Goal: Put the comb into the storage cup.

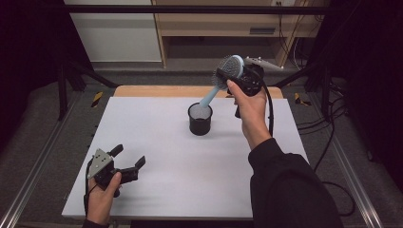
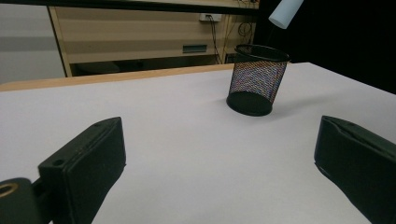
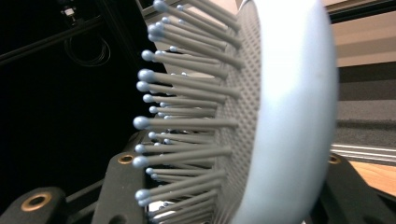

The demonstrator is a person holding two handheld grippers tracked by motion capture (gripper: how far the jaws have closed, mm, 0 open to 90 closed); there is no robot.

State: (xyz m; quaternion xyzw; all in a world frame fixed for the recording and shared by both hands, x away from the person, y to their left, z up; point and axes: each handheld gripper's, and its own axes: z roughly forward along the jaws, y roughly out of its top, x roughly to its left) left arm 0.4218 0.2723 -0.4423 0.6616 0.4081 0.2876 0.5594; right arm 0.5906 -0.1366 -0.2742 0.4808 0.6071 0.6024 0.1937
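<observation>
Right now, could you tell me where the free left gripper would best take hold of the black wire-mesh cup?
Grip the black wire-mesh cup at its rim, coming from above with one jaw inside and one outside: it stands upright and open-topped, though the light blue hairbrush handle hangs over it.

We read the pale blue plastic hairbrush (image 3: 289, 116) as smooth, satin-finish plastic on its back; its grey pad (image 3: 238, 116) looks like dimpled rubber, its pins (image 3: 187, 123) thin and glossy with ball tips. The black wire-mesh cup (image 2: 258, 79) is matt metal mesh with a solid rim and base. The white tabletop (image 1: 180, 171) is matt and smooth, with a strip of light wood (image 1: 157, 91) at its far edge. We see matt black plastic on the left gripper (image 1: 127, 157), with brass-coloured inserts.
</observation>
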